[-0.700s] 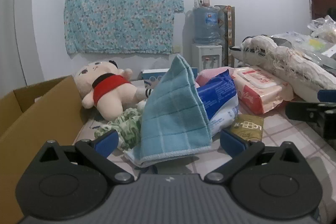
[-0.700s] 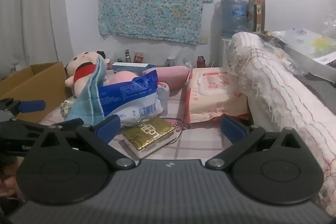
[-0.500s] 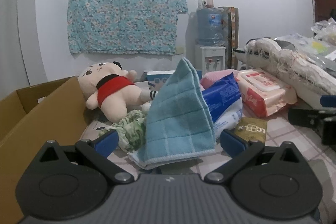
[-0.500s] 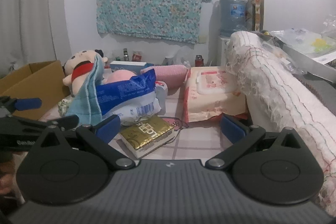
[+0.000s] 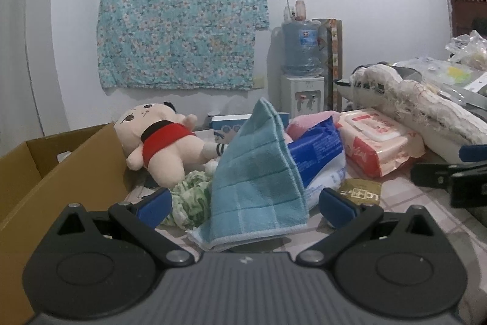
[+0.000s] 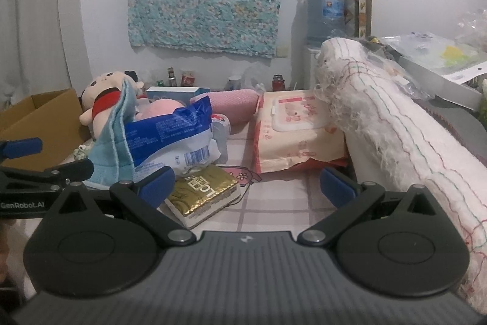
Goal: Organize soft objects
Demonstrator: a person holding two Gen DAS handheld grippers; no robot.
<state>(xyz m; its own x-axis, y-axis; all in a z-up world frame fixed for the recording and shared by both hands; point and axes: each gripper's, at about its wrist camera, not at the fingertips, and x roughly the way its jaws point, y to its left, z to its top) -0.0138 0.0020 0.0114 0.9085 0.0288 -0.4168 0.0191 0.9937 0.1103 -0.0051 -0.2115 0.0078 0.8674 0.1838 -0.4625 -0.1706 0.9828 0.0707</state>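
Your left gripper [image 5: 245, 204] has its jaws wide apart and holds nothing. The blue towel [image 5: 258, 181] stands right in front of it, leaning tall against the blue pack [image 5: 316, 148] — its long side runs up. Your right gripper [image 6: 246, 185] is wide too, empty, by the gold packet [image 6: 204, 191]. The left is nearer the towel. The checked tablecloth [image 6: 274, 203] is crowded; the cardboard box [image 5: 61, 172] waits on the left.

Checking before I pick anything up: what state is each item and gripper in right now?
Left gripper: open, empty.
Right gripper: open, empty.
Cardboard box: open-topped, contents hidden.
Blue towel: folded, propped up against the blue bag.
Doll: lying on the pile.
Wipes pack: lid closed, leaning against the rolled white cloth.
Gold packet: flat on table.
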